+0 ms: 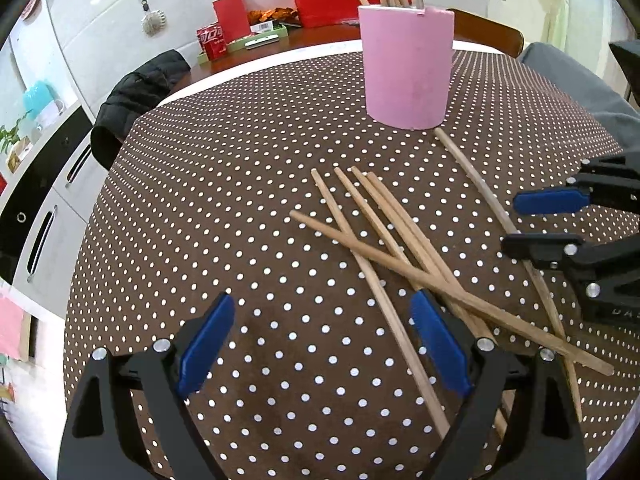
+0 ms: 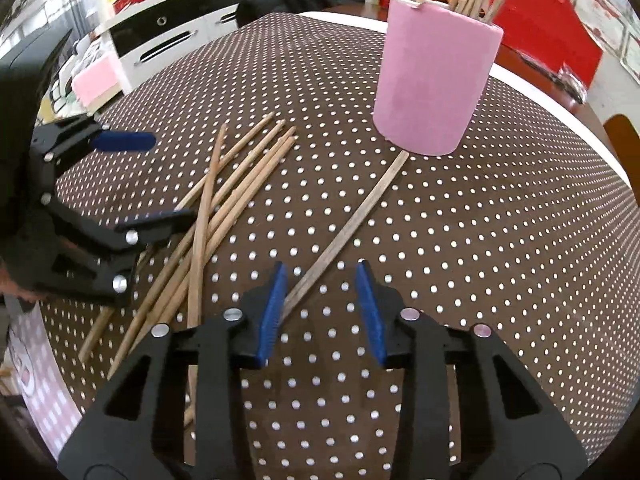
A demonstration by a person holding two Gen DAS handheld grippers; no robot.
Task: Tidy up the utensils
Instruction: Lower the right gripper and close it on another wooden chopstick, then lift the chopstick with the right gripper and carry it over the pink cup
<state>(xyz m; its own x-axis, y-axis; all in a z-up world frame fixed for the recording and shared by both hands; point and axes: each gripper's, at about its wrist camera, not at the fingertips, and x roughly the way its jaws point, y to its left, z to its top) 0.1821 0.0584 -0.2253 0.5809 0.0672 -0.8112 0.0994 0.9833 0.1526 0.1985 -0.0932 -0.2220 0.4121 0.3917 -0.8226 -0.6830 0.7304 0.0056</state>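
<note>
Trouble is most likely at the grasp itself. The right gripper (image 2: 320, 312) sits low over the table (image 2: 500, 240) with its jaws part-way in, and the lone chopstick (image 2: 352, 220) runs under or against its left pad (image 2: 272, 312) rather than through the middle of the gap. The right wrist view shows no pad pressing on the wood from the other side, so I read the jaws as not yet pinching anything. If they come together from here, the stick could be nudged sideways or rolled along the spotted cloth instead of being caught; a thin, smooth, round stick lying flat gives little to bite on. A pinch so near one end would also let the far end droop or swing, and that far end lies touching or just short of the foot of the pink holder (image 2: 432, 80), which could be knocked.

The left gripper (image 1: 320, 344) hangs spread wide, holding nothing, over the near part of the table. Its right pad (image 1: 436, 344) lies over the loose pile of chopsticks (image 1: 384, 240), which cross one another in a fan beside the lone stick. A careless close there could catch two or three at once or scatter them toward the table's near edge.

The holder stands upright toward the far edge, already carrying several sticks, so the task looks partly done.
</note>
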